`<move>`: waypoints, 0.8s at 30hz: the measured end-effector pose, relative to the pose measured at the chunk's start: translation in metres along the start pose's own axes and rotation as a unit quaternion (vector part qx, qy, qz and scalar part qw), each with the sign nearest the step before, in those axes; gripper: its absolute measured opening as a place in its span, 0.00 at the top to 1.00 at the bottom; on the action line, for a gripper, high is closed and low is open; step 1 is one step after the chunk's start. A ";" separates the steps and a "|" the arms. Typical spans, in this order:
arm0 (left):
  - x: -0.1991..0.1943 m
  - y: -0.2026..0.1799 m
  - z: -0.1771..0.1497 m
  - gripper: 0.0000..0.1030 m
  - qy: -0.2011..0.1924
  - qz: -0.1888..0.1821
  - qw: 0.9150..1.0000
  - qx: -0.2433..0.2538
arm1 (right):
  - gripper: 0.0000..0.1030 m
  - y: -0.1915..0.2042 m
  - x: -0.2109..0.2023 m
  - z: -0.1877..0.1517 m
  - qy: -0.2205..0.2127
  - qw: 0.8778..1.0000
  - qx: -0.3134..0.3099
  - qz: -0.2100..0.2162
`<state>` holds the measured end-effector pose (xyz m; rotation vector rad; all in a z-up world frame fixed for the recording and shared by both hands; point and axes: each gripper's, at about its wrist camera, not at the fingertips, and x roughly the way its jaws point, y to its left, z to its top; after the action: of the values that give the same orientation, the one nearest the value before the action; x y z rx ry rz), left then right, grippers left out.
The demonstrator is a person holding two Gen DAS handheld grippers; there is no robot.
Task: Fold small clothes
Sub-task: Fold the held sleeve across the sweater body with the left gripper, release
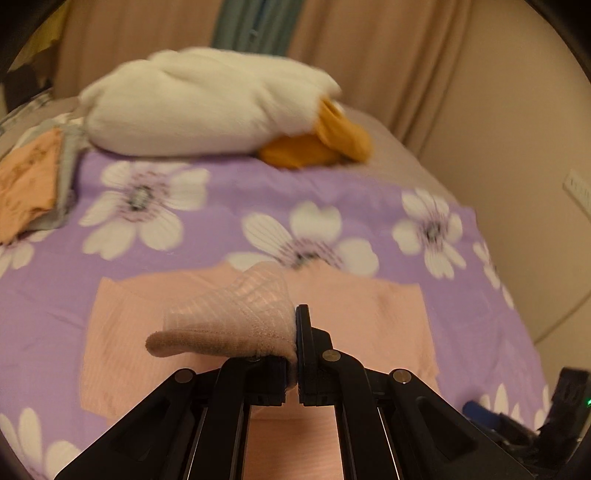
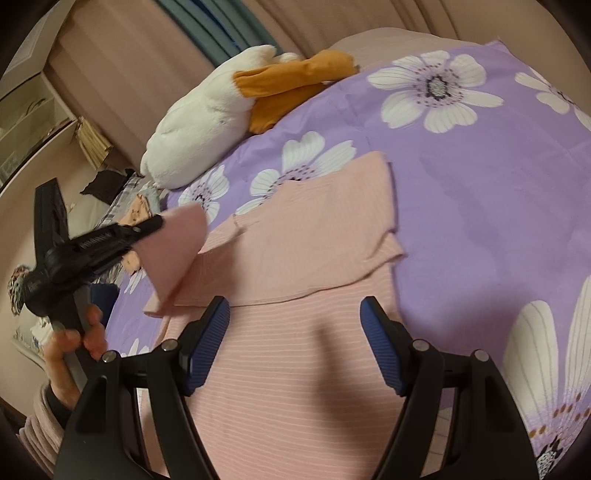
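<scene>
A bed covered by a purple sheet [image 2: 480, 206] printed with big white flowers fills both views, with beige curtains [image 1: 369, 48] and a strip of teal curtain [image 1: 255, 26] across the top of the frame. In the right wrist view a pale shelf unit [image 2: 33, 122] stands at the upper left.

A white and orange plush toy [image 1: 207, 107] lies at the far edge of the bed, upper centre in the left wrist view, apart from the shirt. An orange and grey piece of clothing [image 1: 29, 184] sits at the left edge.

The pink striped shirt [image 2: 295, 332] lies flat on the sheet in the lower middle of both frames. The left gripper [image 2: 159, 221], held by a hand [image 2: 74, 343] at the lower left of the right wrist view, is clamped on a corner of the shirt and lifts it off the bed. The right gripper [image 2: 295, 343] hangs just above the shirt's body, its blue-padded fingers [image 2: 207, 343] spread wide with nothing between them.
</scene>
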<state>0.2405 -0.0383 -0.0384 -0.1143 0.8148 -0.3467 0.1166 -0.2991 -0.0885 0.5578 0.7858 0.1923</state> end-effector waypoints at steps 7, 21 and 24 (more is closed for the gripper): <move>0.038 -0.037 -0.032 0.99 0.057 -0.008 0.998 0.029 | 0.28 -0.017 -0.005 0.002 -0.001 1.000 0.012 -0.014; -0.027 0.019 -0.045 0.29 0.026 -0.025 0.999 0.021 | 0.25 0.012 0.035 0.021 0.036 0.999 0.009 0.030; -0.049 0.067 -0.049 0.29 0.009 0.019 1.000 -0.010 | 0.25 0.029 0.062 0.024 0.059 0.997 0.000 0.042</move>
<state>0.1905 0.0427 -0.0534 -0.1140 0.8364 -0.3052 0.1781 -0.2620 -0.0968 0.5828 0.8776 0.3044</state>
